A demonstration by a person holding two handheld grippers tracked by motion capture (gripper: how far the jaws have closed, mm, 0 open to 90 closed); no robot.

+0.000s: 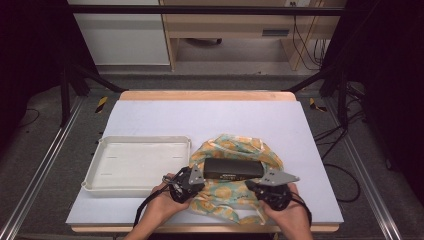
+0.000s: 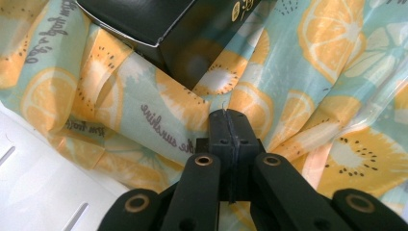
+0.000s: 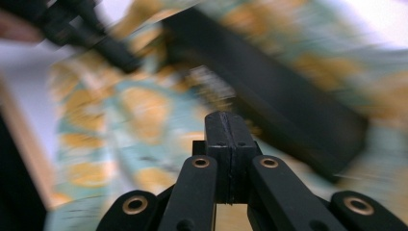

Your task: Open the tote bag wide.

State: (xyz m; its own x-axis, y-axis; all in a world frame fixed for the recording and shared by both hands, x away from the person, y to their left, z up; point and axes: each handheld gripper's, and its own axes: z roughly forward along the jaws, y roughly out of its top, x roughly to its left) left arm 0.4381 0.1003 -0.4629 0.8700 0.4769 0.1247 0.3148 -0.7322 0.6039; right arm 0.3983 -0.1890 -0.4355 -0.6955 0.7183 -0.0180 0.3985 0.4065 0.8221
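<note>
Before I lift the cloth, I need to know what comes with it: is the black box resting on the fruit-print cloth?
Touching. In the left gripper view the black box sits directly on the fruit-print cloth, no gap beneath.

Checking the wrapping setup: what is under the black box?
The black box lies on the fruit-print cloth, which spreads past it on all sides. The table beneath that cloth is covered there.

Grey floor, wooden desk, black frame.
</note>
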